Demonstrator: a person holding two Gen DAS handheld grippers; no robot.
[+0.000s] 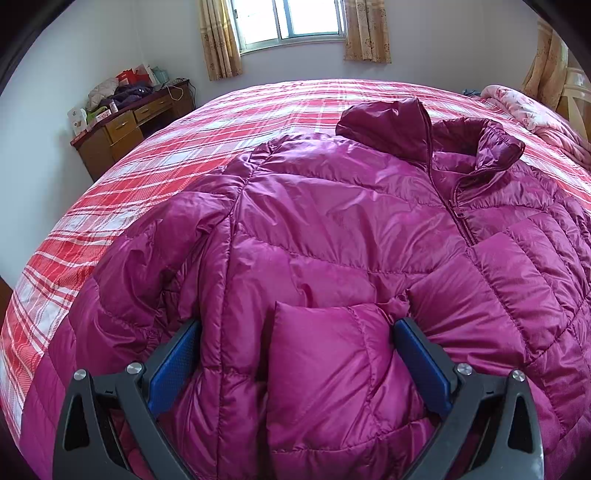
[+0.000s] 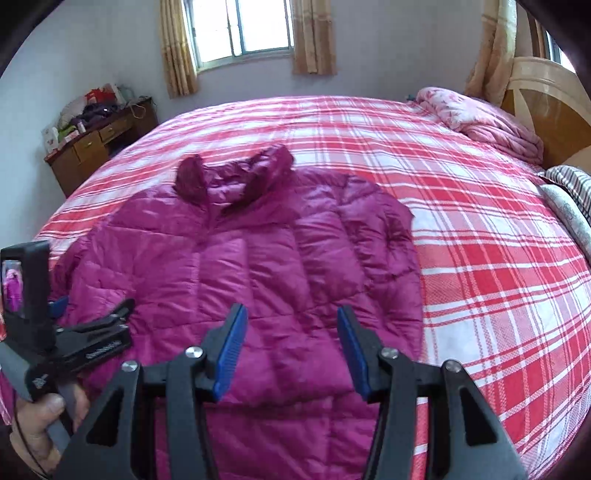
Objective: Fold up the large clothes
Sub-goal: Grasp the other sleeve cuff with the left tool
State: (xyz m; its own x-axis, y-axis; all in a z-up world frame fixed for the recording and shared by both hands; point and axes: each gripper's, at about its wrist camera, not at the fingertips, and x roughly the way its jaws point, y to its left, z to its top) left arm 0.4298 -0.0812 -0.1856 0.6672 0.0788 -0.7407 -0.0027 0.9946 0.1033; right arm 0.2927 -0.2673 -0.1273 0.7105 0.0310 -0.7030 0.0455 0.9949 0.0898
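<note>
Black grippers (image 2: 291, 350) bear blue ribbed jaws, silver screws, grey handle.

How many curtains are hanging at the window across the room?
2: a left curtain and a right curtain flank the far-wall window. More fabric hangs by the headboard; others may be hidden.
</note>
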